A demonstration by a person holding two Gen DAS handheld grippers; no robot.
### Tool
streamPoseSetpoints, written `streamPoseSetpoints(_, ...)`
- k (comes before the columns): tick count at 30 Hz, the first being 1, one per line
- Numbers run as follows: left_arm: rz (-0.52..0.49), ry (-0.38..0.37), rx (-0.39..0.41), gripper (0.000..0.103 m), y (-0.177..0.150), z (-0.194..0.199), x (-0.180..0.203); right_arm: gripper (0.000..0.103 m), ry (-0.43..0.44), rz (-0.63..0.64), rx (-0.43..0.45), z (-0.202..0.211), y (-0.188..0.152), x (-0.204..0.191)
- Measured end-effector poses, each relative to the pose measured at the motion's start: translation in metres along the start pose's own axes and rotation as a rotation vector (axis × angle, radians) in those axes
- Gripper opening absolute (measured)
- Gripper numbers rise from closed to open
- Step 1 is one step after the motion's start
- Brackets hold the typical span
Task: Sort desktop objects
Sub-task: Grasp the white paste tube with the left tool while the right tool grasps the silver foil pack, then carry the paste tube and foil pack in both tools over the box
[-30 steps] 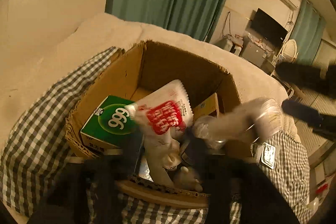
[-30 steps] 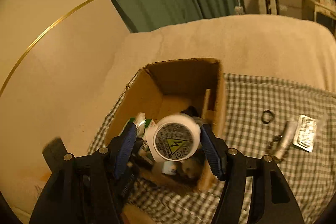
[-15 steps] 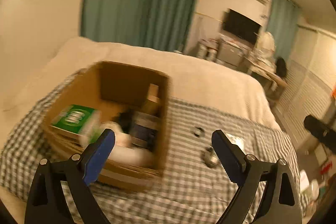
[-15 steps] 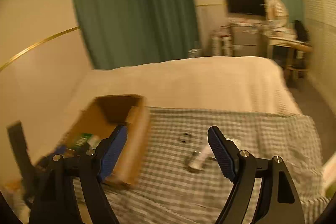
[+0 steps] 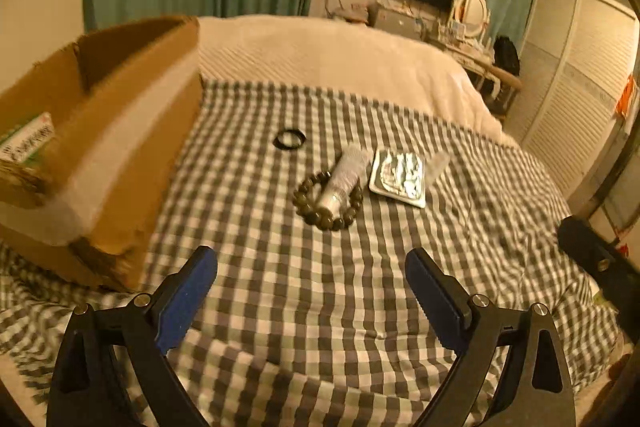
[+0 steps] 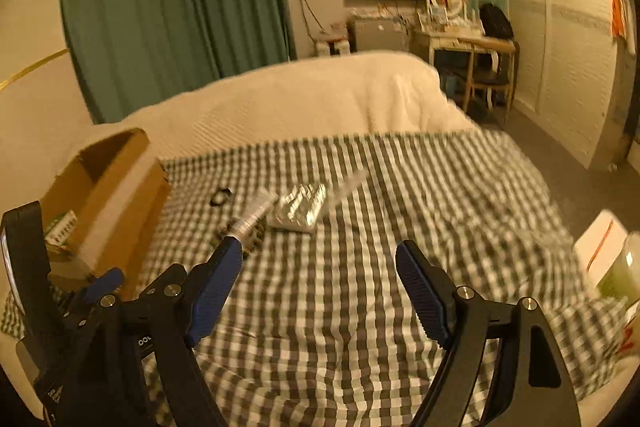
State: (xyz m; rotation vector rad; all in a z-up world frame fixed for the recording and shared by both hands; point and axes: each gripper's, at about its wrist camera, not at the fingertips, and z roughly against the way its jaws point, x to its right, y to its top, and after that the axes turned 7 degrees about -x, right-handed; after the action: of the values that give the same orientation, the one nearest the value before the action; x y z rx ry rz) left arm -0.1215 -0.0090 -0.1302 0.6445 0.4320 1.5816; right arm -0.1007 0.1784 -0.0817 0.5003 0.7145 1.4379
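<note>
Left gripper (image 5: 311, 281) and right gripper (image 6: 319, 269) being held apart, empty, over checked bedspread (image 5: 280, 307); bead bracelet (image 5: 327, 200), tube (image 5: 346, 175), foil pack (image 5: 398, 177) being faced.

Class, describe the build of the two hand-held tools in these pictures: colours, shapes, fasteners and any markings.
Both look alike. The left tool has two black, angular plastic arms ending in blue ribbed pads, with silver round screw heads at the joints. The right tool shows the same black arms, blue ridged pads and silver screws. Pale lettering on the left tool's black body is too blurred to read. No sleeves or cables show.
</note>
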Motion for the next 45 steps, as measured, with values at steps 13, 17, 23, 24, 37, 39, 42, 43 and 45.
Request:
streamPoseSetpoints(13, -0.067, -0.030, -0.087, 0.097, 0.042, -0.114, 0.007, 0.079, 0.019, -0.063, -0.102, -0.109, 0.007, 0.018)
streamPoseSetpoints(17, -0.054, -0.049, -0.047, 0.095, 0.056, -0.124, 0.003, 0.079, 0.015, -0.052, -0.117, -0.131, 0.011, 0.015)
streamPoseSetpoints(23, -0.138, -0.066, -0.106, 0.020, 0.057, -0.138, 0.007, 0.079, 0.016, -0.049, -0.122, -0.153, 0.018, 0.014)
streamPoseSetpoints(24, -0.127, -0.075, -0.101, 0.020, 0.058, -0.136, 0.005, 0.079, 0.020, -0.047, -0.125, -0.157, 0.020, 0.012)
streamPoseSetpoints(37, 0.132, -0.071, -0.062, 0.020, 0.061, -0.121, -0.071, 0.082, -0.123, 0.110, -0.215, -0.241, 0.053, -0.053)
streamPoseSetpoints(39, 0.107, -0.059, -0.060, 0.020, 0.058, -0.118, -0.068, 0.073, -0.163, 0.119, -0.207, -0.245, 0.049, -0.053)
streamPoseSetpoints(42, 0.078, -0.044, -0.064, 0.020, 0.052, -0.111, -0.062, 0.071, -0.108, 0.066, -0.181, -0.227, 0.040, -0.039)
streamPoseSetpoints(43, 0.075, -0.046, -0.069, 0.020, 0.049, -0.106, -0.063, 0.071, -0.090, 0.043, -0.188, -0.219, 0.036, -0.032)
streamPoseSetpoints(45, 0.072, -0.053, -0.074, 0.020, 0.043, -0.094, -0.060, 0.071, -0.062, 0.017, -0.192, -0.202, 0.028, -0.022)
